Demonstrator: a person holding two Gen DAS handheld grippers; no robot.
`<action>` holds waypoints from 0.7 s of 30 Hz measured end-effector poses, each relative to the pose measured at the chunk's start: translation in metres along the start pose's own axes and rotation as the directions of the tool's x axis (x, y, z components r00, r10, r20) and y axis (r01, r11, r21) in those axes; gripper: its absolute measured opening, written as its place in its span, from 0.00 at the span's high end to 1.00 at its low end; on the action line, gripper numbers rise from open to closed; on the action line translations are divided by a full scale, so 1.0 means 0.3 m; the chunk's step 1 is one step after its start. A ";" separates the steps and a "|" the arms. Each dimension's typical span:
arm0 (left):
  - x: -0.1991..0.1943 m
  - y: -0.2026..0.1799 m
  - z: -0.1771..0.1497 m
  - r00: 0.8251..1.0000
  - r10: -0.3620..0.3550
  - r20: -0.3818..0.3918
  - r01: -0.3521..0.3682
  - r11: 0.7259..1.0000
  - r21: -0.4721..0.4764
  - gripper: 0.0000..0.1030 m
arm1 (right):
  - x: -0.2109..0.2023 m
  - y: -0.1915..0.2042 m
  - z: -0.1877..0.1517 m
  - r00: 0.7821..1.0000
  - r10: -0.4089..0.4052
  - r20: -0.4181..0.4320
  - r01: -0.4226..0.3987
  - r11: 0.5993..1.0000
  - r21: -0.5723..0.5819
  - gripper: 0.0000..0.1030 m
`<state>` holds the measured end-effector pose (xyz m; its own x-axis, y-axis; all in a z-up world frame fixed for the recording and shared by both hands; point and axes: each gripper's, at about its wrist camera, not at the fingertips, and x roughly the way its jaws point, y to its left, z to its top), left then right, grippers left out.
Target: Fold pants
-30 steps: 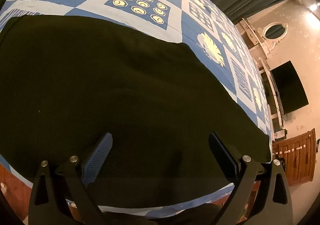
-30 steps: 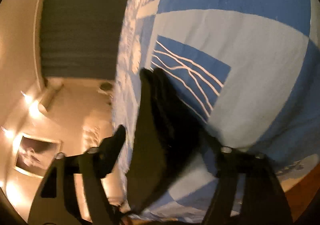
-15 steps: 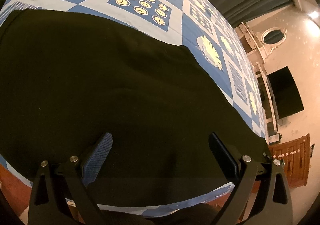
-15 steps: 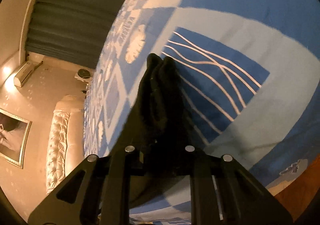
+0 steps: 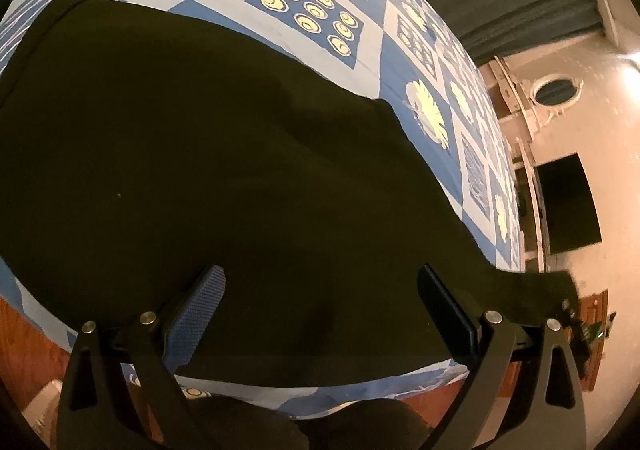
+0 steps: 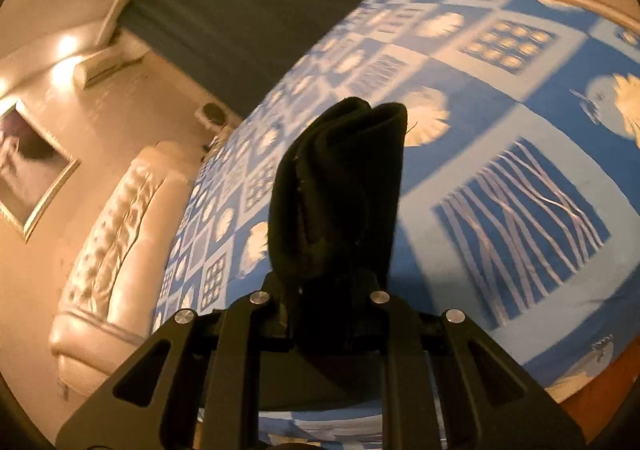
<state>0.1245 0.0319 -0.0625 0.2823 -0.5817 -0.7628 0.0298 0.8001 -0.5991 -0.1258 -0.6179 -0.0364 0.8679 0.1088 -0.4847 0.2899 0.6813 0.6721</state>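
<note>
Black pants (image 5: 208, 153) lie spread flat on a blue and white patterned bedspread (image 5: 360, 49). My left gripper (image 5: 320, 290) is open and hovers just above the pants near their near edge, holding nothing. My right gripper (image 6: 320, 290) is shut on a bunched end of the pants (image 6: 340, 185), which sticks up between the fingers, lifted off the bedspread (image 6: 520, 129). In the left wrist view the far right end of the pants (image 5: 536, 286) rises off the bed.
The bed's near edge and wooden floor (image 5: 24, 342) show at the lower left. A dark TV (image 5: 568, 201) and wooden cabinet stand by the right wall. A tufted cream headboard (image 6: 108, 242), dark curtain (image 6: 248, 9) and framed picture (image 6: 28, 161) show in the right wrist view.
My right gripper closed on the pants' end and lifted it, swinging the view up toward the room. The left gripper stayed open, drifting slightly over the pants.
</note>
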 end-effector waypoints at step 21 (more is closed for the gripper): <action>-0.141 0.003 -0.010 0.982 0.085 0.168 -0.113 0.979 0.167 0.07 | 0.325 0.584 -0.308 0.986 0.009 -0.166 -0.062 0.945 -0.320 0.85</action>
<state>0.1098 0.0568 -0.0316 0.4405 -0.4789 -0.7594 0.1576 0.8740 -0.4598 -0.0276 -0.4212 -0.0177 0.7916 0.2333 -0.5648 0.0909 0.8690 0.4863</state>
